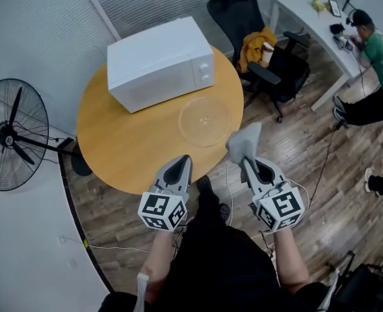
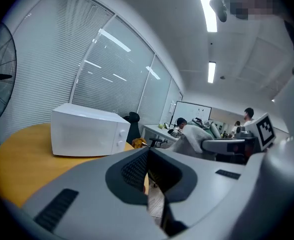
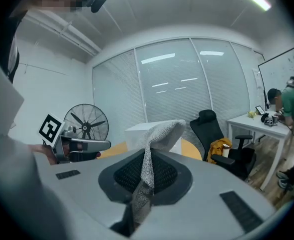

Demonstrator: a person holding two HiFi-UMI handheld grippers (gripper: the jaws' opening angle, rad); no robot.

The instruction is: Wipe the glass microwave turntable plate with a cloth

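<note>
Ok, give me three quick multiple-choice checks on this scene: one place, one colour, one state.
1. Where is the glass plate? A on the table beside the microwave; B inside the microwave; C on the floor.
2. Colour of the cloth? A red; B grey; C blue.
3. The left claw is: A wide open; B shut on the cloth; C shut, empty.
Answers: A, it lies on the tabletop; B, grey fabric sticks out of the right claw; C, its jaws meet with nothing between.

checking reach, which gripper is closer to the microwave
Left. The left gripper is over the table's near edge, in front of the microwave; the right gripper, holding the cloth, is farther right, past the plate.
</note>
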